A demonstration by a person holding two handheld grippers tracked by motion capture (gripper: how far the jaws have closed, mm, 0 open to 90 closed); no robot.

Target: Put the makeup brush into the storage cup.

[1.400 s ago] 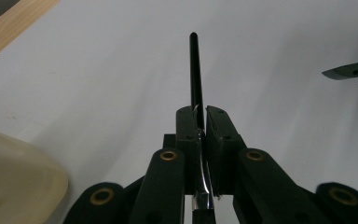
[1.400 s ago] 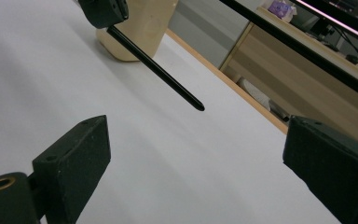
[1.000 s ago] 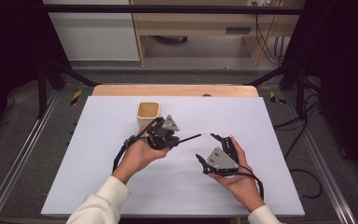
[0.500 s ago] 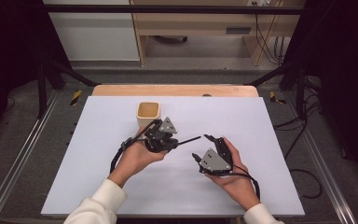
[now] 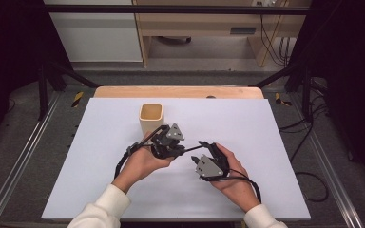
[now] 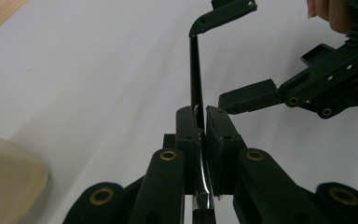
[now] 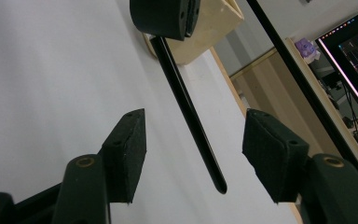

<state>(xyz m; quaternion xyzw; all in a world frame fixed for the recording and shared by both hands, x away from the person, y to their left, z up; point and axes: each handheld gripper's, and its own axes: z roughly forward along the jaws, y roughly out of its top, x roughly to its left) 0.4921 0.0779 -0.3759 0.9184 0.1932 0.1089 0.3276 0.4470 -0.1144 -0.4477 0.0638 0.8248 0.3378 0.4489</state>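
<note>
My left gripper (image 5: 181,149) (image 6: 200,123) is shut on a thin black rod (image 5: 192,148) (image 6: 195,70), which sticks out level to the right above the white table. The rod's free end (image 7: 191,121) lies between the jaws of my right gripper (image 5: 204,146) (image 7: 193,140). Those jaws have just been closing, but both pads (image 7: 268,151) still stand clear of the rod. From the left gripper view, the right gripper (image 6: 235,53) straddles the rod's far end. A beige square cup (image 5: 151,116) (image 7: 209,32) stands just behind the left gripper.
The white tabletop (image 5: 266,123) has bare room on all sides of the hands. A wooden strip (image 5: 178,91) runs along its far edge. A lit monitor (image 7: 354,51) sits beyond the table. Metal frame rails (image 5: 14,166) flank it.
The right gripper has edged left onto the rod's free end, and its jaws stand closer together. The left hand with the rod has barely shifted.
</note>
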